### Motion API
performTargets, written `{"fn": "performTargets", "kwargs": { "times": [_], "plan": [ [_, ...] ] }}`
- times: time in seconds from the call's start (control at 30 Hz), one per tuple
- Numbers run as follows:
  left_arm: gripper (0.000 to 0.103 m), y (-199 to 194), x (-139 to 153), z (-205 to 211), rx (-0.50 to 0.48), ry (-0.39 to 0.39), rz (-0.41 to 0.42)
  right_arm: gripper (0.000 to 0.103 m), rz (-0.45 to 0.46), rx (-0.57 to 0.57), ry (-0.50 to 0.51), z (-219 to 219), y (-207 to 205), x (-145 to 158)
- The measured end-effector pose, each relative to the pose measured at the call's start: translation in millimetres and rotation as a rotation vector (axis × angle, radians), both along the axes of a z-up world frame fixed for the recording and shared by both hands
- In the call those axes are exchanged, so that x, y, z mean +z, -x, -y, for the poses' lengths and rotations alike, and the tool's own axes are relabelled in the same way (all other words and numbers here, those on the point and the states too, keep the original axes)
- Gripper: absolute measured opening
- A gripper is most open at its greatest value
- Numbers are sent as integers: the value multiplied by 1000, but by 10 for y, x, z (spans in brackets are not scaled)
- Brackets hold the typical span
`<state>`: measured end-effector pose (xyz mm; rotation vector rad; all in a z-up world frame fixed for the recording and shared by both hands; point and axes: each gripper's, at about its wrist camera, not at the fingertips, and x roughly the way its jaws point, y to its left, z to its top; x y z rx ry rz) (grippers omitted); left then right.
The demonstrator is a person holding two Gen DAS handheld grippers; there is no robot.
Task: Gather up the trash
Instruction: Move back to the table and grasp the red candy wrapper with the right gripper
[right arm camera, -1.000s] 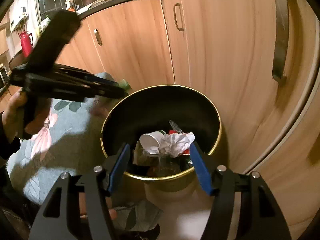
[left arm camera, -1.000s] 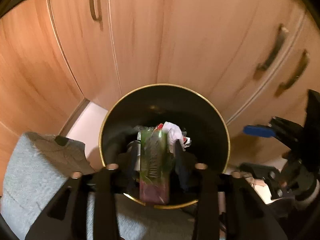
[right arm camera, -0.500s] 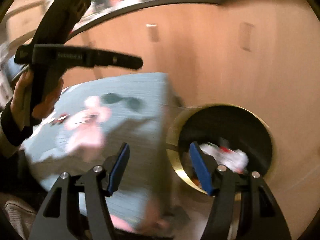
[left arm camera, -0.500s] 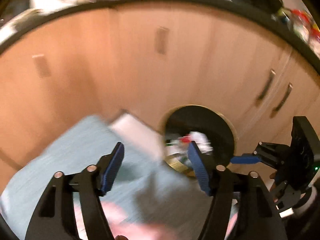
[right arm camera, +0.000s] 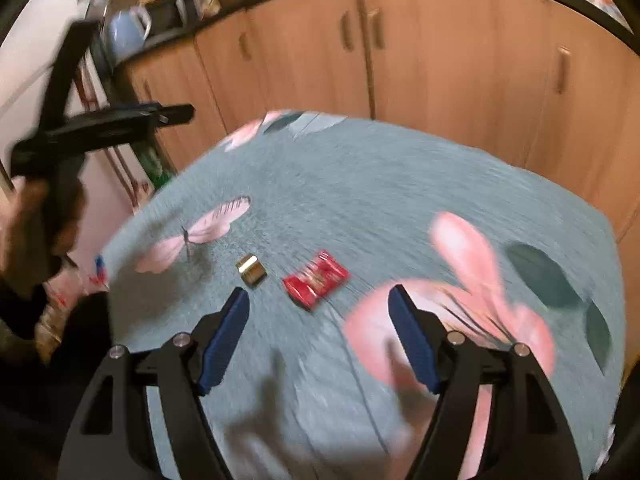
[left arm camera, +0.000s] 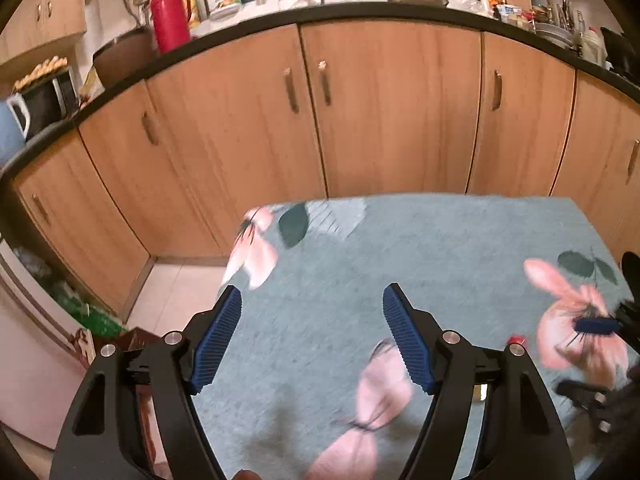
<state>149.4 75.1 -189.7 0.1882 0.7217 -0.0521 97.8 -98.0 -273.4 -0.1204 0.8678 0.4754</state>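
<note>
A red snack wrapper (right arm camera: 316,282) and a small gold packet (right arm camera: 251,269) lie on the teal flowered tablecloth (right arm camera: 380,184). My right gripper (right arm camera: 318,292) hovers just short of the wrapper, open, with nothing between its blue pads. My left gripper (left arm camera: 312,292) hangs over the cloth's left part; its jaws are opening and nothing is between them. In the left wrist view a bit of the red wrapper (left arm camera: 514,338) peeks out beside the right finger, and one blue pad (left arm camera: 596,325) of the right gripper shows at the right edge. The trash bin is out of view.
Wooden cabinet doors (left arm camera: 392,112) stand behind the table under a dark counter that carries a red thermos (left arm camera: 170,16) and a blue kettle (right arm camera: 126,34). Pale floor tiles (left arm camera: 176,292) lie left of the table. A hand (right arm camera: 36,216) holds the left gripper's handle.
Both grippers swung away from the black bin to over the flowered table. The green packet that was between the left gripper's fingers is gone, and its jaws stand wider.
</note>
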Motion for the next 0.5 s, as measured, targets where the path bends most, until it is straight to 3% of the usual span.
{"fn": "performTargets", "kwargs": {
  "times": [0.03, 0.1, 0.13, 0.23, 0.37, 0.5],
  "plan": [
    [71, 33, -16, -47, -5, 2, 0, 62, -22, 13, -3, -73, -93, -65],
    [73, 100, -77, -95, -35, 19, -6, 39, -70, 24, -18, -135, -258, -171],
    [74, 99, -102, -101, -43, 25, -7, 36, -78, 22, 8, -173, -304, -216],
    [74, 160, -167, -97, -66, 39, -4, 37, -83, -4, 37, -164, -337, -297],
    [74, 112, -166, -160, -94, 70, 4, 45, -60, -22, 88, -205, -334, -286],
    [74, 109, -156, -117, -114, 91, 0, 39, -45, -19, 126, -251, -295, -327]
  ]
}}
